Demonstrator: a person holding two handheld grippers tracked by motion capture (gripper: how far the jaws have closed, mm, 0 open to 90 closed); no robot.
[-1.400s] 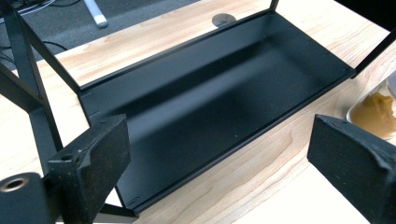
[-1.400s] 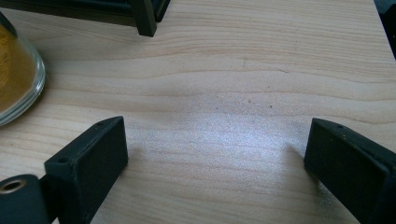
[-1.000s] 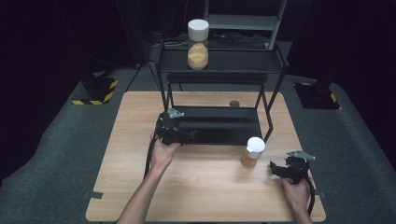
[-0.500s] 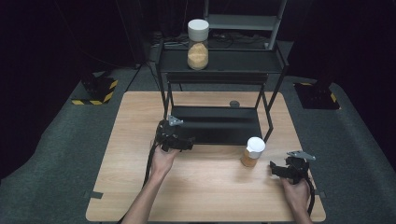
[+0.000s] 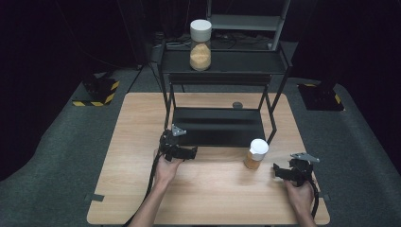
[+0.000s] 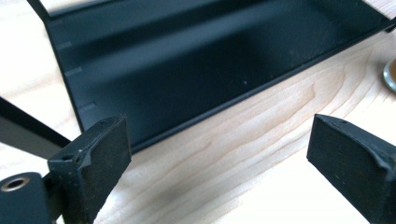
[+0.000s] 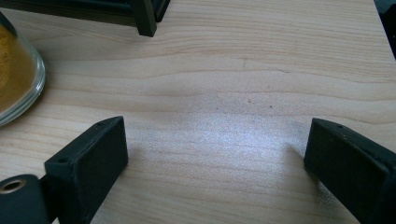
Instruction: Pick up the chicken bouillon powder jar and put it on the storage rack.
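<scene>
Small jar (image 5: 256, 153) of orange powder stands on the wooden bench (image 5: 137, 123), just before the black rack (image 5: 217, 125). Left gripper (image 5: 182, 152) and right gripper (image 5: 283, 172) flank it, jaws apart, empty.

Bench (image 5: 142, 123): pale wood, visible grain, smooth matt finish with a soft sheen. Rack (image 5: 222, 61): black metal, matt, faint dust specks on its lower shelf (image 6: 187, 70). Jar (image 5: 256, 154): clear glossy glass, white lid. Right gripper's fingers (image 7: 88, 163): matt black, rubbery, slightly rough. Floor (image 5: 47, 142): dark grey carpet-like cloth.
</scene>
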